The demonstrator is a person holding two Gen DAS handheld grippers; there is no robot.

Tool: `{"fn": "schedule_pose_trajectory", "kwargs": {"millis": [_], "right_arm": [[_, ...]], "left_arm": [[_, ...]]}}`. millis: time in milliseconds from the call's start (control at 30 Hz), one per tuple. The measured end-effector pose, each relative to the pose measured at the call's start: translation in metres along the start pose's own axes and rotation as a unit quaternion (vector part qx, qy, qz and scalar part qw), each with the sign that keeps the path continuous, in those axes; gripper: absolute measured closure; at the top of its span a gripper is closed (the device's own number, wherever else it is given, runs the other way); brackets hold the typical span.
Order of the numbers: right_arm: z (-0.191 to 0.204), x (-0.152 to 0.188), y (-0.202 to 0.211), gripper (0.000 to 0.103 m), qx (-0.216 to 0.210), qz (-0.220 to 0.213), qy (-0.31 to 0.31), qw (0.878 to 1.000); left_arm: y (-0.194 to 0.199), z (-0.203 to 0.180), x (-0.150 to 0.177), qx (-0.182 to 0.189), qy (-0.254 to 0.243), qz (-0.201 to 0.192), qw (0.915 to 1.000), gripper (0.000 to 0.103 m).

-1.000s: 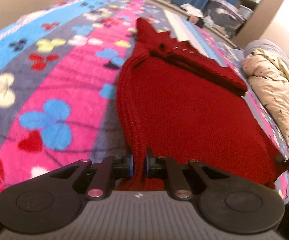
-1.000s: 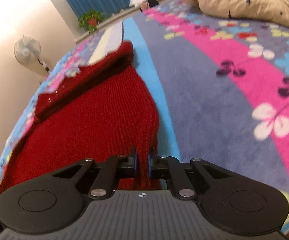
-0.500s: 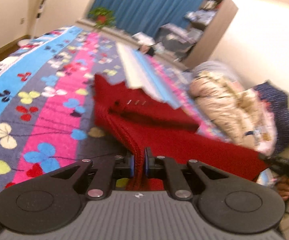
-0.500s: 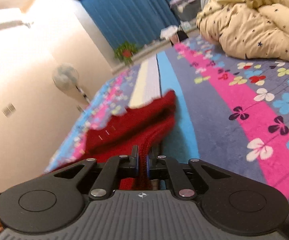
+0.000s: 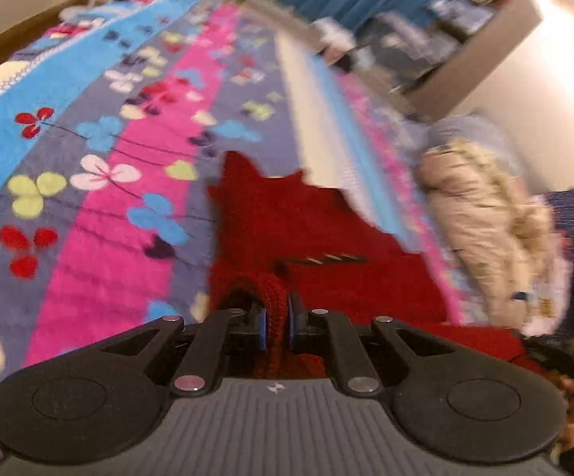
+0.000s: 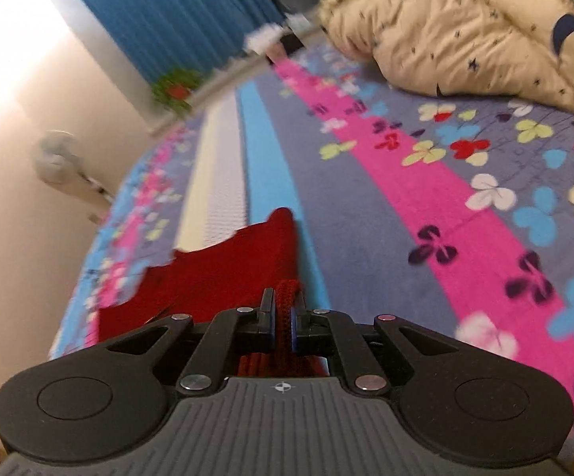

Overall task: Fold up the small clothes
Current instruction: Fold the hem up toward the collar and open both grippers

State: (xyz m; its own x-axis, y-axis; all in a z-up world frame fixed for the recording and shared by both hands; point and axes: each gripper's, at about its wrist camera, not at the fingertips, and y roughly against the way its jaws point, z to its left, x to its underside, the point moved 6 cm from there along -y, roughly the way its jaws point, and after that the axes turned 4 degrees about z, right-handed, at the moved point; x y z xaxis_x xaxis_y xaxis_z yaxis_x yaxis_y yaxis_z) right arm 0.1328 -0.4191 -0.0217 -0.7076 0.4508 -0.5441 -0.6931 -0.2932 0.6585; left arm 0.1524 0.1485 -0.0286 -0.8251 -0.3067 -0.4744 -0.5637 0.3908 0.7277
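Presently: red knit garment [image 5: 318,238], spread on the striped flowered blanket [image 5: 100,206], near edge bunched and raised. Left gripper [image 5: 275,327] and right gripper [image 6: 283,323] each clamped on that knit edge. Cream quilt [image 6: 465,27] well apart.

Coarse ribbed red knit sweater [image 5: 318,230] lies on a fuzzy fleece blanket [image 5: 120,261]; matt black plastic claw [image 6: 283,323].

Each wrist camera looks forward and down, close over its tongs; both share the floral blanket [image 5: 120,206] and blue curtain [image 6: 191,16].
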Motion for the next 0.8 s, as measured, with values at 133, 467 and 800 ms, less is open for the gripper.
{"fn": "schedule_pose_trajectory", "kwargs": {"millis": [133, 467, 800], "right_arm": [[-0.011, -0.011, -0.077, 0.097, 0.040, 0.044, 0.005, 0.998], [-0.026, 0.007, -0.119, 0.096, 0.077, 0.076, 0.002, 0.994], [-0.047, 0.000, -0.096, 0.064, 0.076, 0.048, 0.002, 0.996]], "left_arm": [[-0.063, 0.043, -0.018, -0.058, 0.001, 0.045, 0.9973, 0.091], [-0.087, 0.050, -0.020, -0.081, -0.017, 0.054, 0.9950, 0.088], [-0.067, 0.042, -0.023, -0.057, 0.000, 0.026, 0.9980, 0.080]]}}
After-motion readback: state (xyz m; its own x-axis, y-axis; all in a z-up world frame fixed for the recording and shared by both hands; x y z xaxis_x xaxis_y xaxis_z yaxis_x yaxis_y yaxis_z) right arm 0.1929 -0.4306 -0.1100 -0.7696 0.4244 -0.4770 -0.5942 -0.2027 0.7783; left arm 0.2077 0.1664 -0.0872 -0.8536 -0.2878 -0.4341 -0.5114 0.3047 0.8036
